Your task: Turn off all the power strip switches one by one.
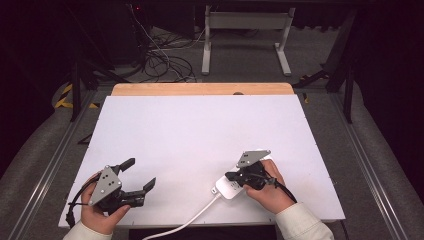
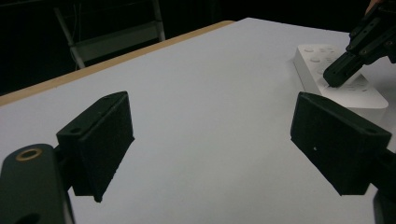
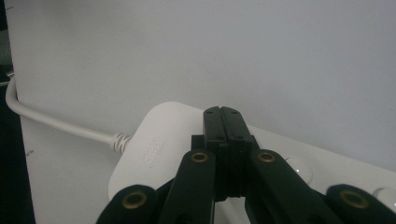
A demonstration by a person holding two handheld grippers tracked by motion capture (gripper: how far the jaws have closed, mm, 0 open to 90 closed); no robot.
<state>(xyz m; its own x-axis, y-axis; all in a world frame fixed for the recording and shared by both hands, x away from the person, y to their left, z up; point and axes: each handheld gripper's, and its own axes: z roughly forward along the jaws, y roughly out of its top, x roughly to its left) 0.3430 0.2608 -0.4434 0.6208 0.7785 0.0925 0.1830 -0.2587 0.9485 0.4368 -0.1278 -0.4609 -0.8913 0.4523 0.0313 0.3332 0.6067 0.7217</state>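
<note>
A white power strip [image 1: 227, 187] lies near the front right of the white table top [image 1: 200, 135], its white cable [image 1: 190, 218] running off the front edge. My right gripper [image 1: 231, 176] is shut, its closed tips resting on top of the strip [image 3: 159, 140] near the cable end. In the right gripper view the two jaws of the gripper [image 3: 222, 112] meet flat with nothing between them. My left gripper [image 1: 140, 175] is held wide open at the front left, above bare table. Its own view shows the gripper [image 2: 210, 126] with its pads far apart and the strip [image 2: 341, 79] off to the right.
A wooden strip [image 1: 200, 89] borders the table's far edge. Beyond it on the floor are tangled cables [image 1: 160, 55] and a white metal frame [image 1: 245, 35]. Metal rails [image 1: 365, 165] run along both sides of the table.
</note>
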